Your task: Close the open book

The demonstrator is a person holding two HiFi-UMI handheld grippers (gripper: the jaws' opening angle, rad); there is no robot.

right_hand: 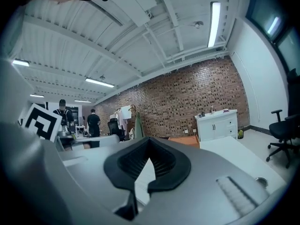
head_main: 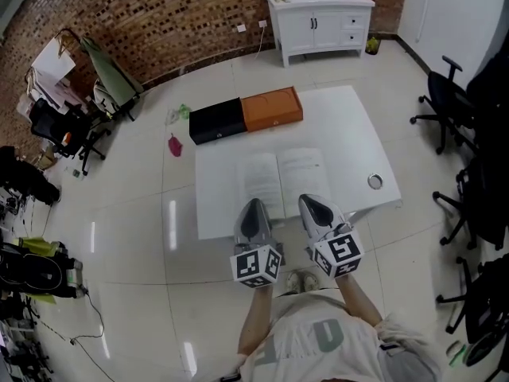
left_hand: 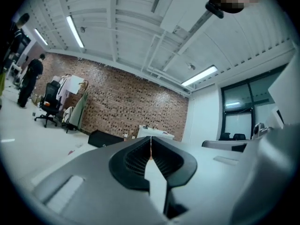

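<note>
In the head view the open book [head_main: 282, 180] lies flat on the white table [head_main: 350, 126], both white pages facing up, near the table's front edge. My left gripper [head_main: 254, 206] is at that front edge, its tip just short of the book's left page. To its right, my right gripper [head_main: 312, 202] points at the lower edge of the right page. Both point level, away from the person. The left gripper [left_hand: 151, 140] has its jaws meeting with nothing between them. In its own view the right gripper [right_hand: 149, 142] also has its jaws touching and empty.
A black box [head_main: 216, 121] and an orange box [head_main: 272, 108] lie side by side at the table's far edge. A small round metal thing [head_main: 374, 181] sits near the right edge. A white cabinet [head_main: 318, 18] stands by the brick wall; office chairs [head_main: 445, 106] stand to the right.
</note>
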